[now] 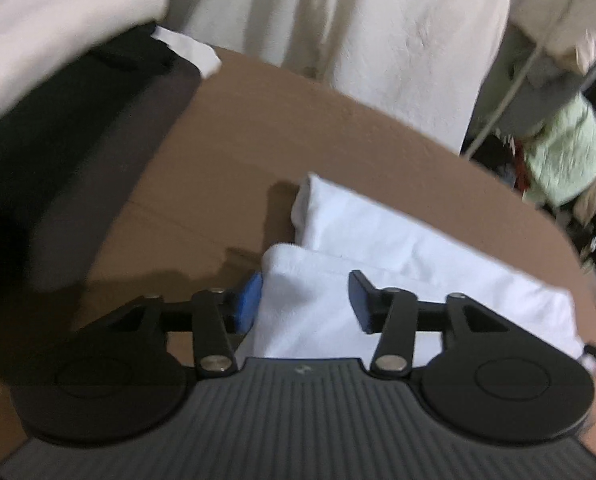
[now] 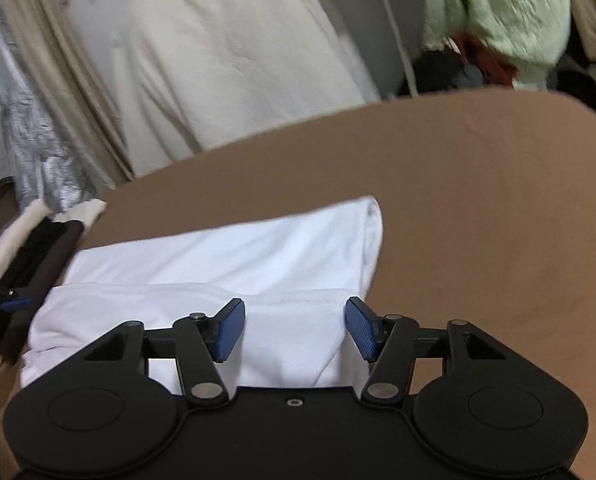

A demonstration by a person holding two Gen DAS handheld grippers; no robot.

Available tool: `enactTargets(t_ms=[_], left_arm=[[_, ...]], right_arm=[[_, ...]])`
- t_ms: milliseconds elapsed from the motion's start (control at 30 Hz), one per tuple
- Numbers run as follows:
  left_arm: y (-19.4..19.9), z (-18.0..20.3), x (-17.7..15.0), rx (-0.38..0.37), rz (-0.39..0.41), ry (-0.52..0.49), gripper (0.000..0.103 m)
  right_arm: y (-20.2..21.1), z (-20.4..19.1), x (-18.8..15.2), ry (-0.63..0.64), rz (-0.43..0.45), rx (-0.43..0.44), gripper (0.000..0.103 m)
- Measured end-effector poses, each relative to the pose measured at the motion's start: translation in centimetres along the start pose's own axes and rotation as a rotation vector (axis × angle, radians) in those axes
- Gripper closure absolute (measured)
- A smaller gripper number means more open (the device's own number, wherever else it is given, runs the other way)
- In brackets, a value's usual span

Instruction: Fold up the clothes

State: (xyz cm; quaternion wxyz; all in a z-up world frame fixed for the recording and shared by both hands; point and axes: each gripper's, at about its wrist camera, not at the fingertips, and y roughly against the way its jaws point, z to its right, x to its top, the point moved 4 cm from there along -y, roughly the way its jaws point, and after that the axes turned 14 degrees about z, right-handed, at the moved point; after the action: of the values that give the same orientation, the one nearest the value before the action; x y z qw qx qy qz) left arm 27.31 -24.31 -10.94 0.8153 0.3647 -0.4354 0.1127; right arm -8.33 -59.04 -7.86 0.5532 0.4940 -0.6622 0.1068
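A white garment (image 1: pixel 378 264) lies folded on the brown table (image 1: pixel 298 128), its near flap doubled over the far layer. My left gripper (image 1: pixel 304 302) stands open over the flap's left end, and the blue pads (image 1: pixel 246 304) press on nothing. In the right wrist view the same white garment (image 2: pixel 225 264) stretches left to right. My right gripper (image 2: pixel 295 328) is open above its near right corner, the cloth lying loose under and between the pads (image 2: pixel 360 330). The left gripper's tip (image 2: pixel 13 304) shows at the far left edge.
A stack of dark and cream clothes (image 1: pixel 69 92) sits on the table's left side, also clothes (image 2: pixel 29 248) in the right wrist view. A cream cloth (image 1: pixel 378 32) hangs behind the table. Pale green fabric (image 2: pixel 498 12) and clutter lie beyond the right edge.
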Motion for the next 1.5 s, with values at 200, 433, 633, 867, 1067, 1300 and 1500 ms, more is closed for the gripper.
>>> enactTargets(t_ms=[200, 433, 633, 867, 1067, 1300, 1500], left_arm=[[-2.1, 2.3, -1.8, 0.047, -0.037, -0.097, 0.1], [2.0, 2.4, 0.2, -0.053, 0.054, -0.023, 0.1], [2.2, 1.2, -0.2, -0.082, 0.012, 0.06, 0.1], [1.9, 1.4, -1.2, -0.189, -0.052, 0.113, 0.1], [2.4, 1.0, -2.3, -0.179, -0.123, 0.123, 0.1], [5.0, -1.1, -4.6, -0.122, -0.16, 0.078, 0.1], [5.6, -2.7, -6.9, -0.069, -0.233, 0.052, 0.1]], right_arm=[[0.4, -0.3, -1.0, 0.104, 0.105, -0.104, 0.091], [3.6, -0.7, -1.1, 0.04, 0.147, -0.009, 0.093], [1.6, 0.7, -2.6, -0.133, 0.06, -0.046, 0.028], [2.8, -2.7, -3.5, 0.087, 0.082, -0.008, 0.032], [4.5, -4.5, -4.1, 0.19, 0.056, 0.08, 0.095], [7.2, -4.6, -7.3, 0.327, -0.107, 0.174, 0.101], [8.5, -3.1, -5.2, 0.155, -0.077, 0.158, 0.091]])
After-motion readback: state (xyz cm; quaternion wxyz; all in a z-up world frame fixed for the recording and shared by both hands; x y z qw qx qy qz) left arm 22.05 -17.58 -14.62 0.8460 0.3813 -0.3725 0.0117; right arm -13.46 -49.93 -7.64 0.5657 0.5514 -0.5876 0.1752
